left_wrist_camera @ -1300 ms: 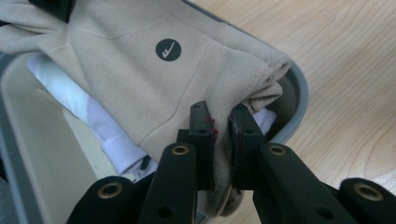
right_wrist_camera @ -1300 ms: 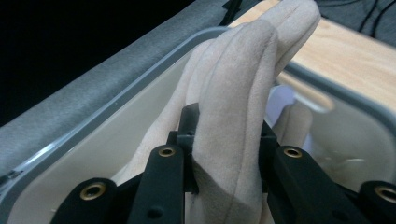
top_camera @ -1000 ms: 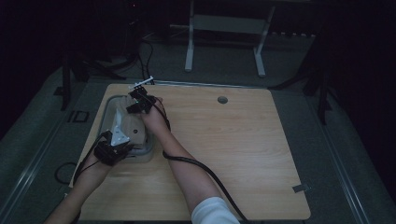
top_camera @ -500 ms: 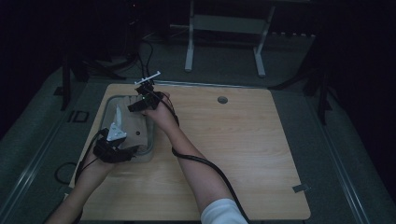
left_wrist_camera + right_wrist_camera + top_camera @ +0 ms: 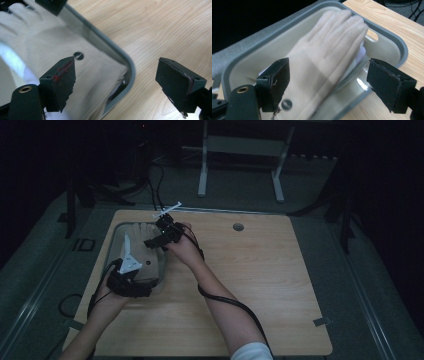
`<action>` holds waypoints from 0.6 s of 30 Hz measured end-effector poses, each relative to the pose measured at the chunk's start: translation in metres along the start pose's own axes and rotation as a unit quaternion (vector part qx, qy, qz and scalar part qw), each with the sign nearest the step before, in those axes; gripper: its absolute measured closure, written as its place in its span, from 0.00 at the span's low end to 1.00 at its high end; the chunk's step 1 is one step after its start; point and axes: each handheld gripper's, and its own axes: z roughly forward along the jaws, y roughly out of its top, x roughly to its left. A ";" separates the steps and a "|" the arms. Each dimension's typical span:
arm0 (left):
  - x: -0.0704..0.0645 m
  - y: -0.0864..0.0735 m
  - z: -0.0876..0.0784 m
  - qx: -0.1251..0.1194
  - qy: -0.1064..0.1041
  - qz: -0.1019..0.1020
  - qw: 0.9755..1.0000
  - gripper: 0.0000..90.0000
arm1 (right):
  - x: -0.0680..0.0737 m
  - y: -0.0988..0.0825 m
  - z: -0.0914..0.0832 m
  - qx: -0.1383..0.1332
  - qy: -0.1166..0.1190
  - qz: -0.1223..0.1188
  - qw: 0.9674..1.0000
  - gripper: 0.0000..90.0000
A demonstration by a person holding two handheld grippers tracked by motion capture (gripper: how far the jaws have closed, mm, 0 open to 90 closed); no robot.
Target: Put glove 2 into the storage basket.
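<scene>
A cream glove [image 5: 324,47] lies flat in a shallow tray with a grey rim [image 5: 387,37] at the table's left side. Seen from above, the glove [image 5: 140,231] fills the tray [image 5: 114,240]. My right gripper [image 5: 329,71] hangs open over the glove's cuff, its jaws having just been opening with nothing pressed between them; in the high view it [image 5: 152,241] sits at the tray's far right edge. My left gripper [image 5: 117,70] is open too, its jaws just widened, above the tray's corner [image 5: 130,67] and the glove [image 5: 50,47]. From above it [image 5: 136,262] hovers over the tray's near end.
The wooden table [image 5: 260,285] stretches to the right of the tray, with a round cable hole [image 5: 238,227] near its far edge. A black cable [image 5: 225,300] trails along the right forearm. A metal stand [image 5: 240,150] rises behind the table on the dark floor.
The right hand has drifted a little to the right and away from the tray's far end. The left hand stays over the near end.
</scene>
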 end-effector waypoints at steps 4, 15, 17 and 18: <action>-0.010 0.006 0.004 -0.007 -0.006 0.006 1.000 0.19 | -0.002 -0.011 -0.009 -0.002 -0.001 -0.001 1.000 0.21; -0.035 0.017 0.017 -0.017 -0.030 0.028 0.999 0.19 | -0.013 -0.036 -0.036 -0.009 -0.021 0.000 1.000 0.21; -0.039 0.018 0.020 -0.020 -0.034 0.030 0.999 0.19 | -0.016 -0.041 -0.040 -0.013 -0.016 0.006 1.000 0.21; -0.041 0.018 0.022 -0.023 -0.034 0.031 0.999 0.19 | -0.017 -0.043 -0.042 -0.015 -0.017 0.006 1.000 0.21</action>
